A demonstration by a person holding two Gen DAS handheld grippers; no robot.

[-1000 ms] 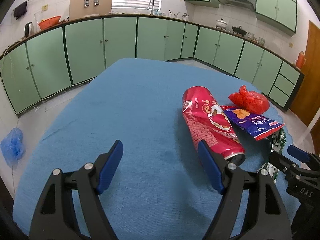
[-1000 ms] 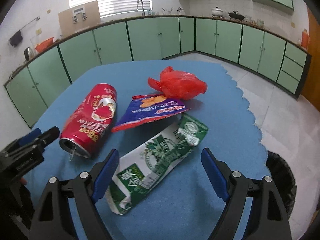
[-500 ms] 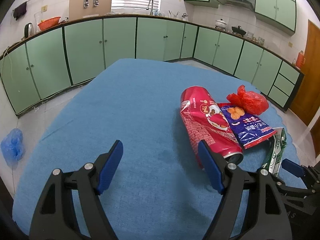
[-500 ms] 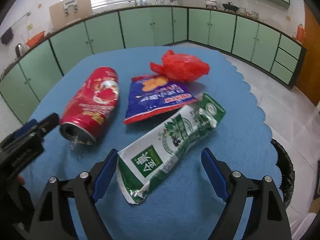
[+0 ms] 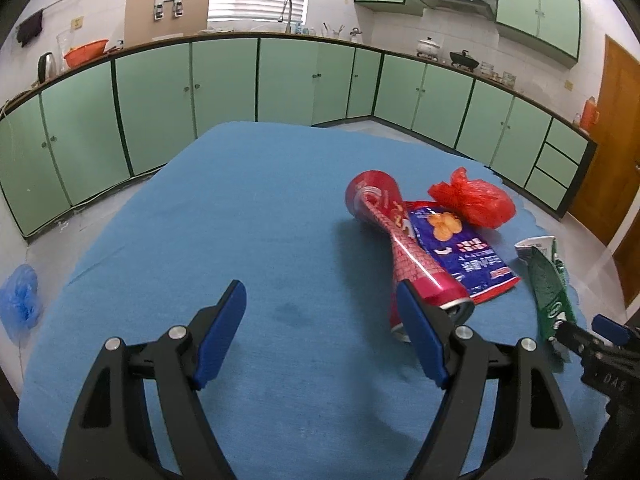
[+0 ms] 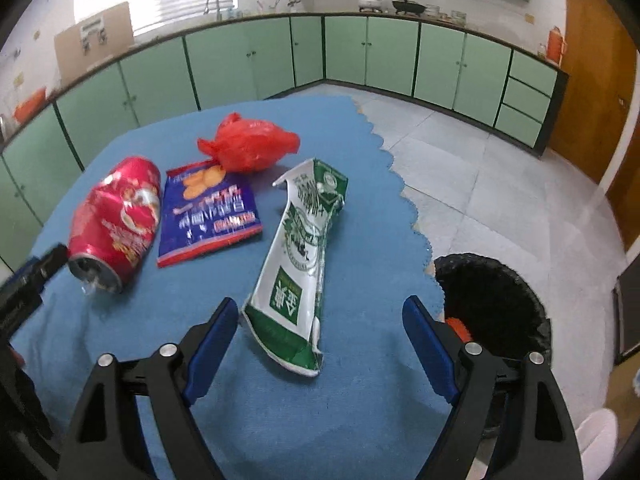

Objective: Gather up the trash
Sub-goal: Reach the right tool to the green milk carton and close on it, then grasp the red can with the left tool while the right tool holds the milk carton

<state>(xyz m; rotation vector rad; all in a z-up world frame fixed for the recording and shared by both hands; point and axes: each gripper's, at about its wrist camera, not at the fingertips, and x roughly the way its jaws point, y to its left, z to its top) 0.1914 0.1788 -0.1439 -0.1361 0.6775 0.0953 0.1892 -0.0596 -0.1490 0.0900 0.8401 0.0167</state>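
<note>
On the blue cloth (image 6: 360, 420) lie a red can (image 6: 116, 222) on its side, a purple snack bag (image 6: 210, 214), a knotted red plastic bag (image 6: 252, 146) and a flattened green and white carton (image 6: 304, 256). My right gripper (image 6: 320, 348) is open and empty, its jaws either side of the carton's near end. My left gripper (image 5: 320, 328) is open and empty, hovering over the cloth (image 5: 240, 220) with its right finger in front of the can (image 5: 404, 252). The purple bag (image 5: 460, 248), red bag (image 5: 472, 200) and carton (image 5: 548, 280) show to its right.
A black-lined trash bin (image 6: 492, 308) stands on the floor just off the cloth's scalloped right edge. Green cabinets (image 5: 224, 92) run around the room. A blue bag (image 5: 20, 300) lies on the floor at left. A wooden door (image 6: 592, 80) is at right.
My right gripper has swung right and closer, so the carton's near end now lies between its jaws and the bin shows. The left gripper's view has shifted a little; the trash has not moved.
</note>
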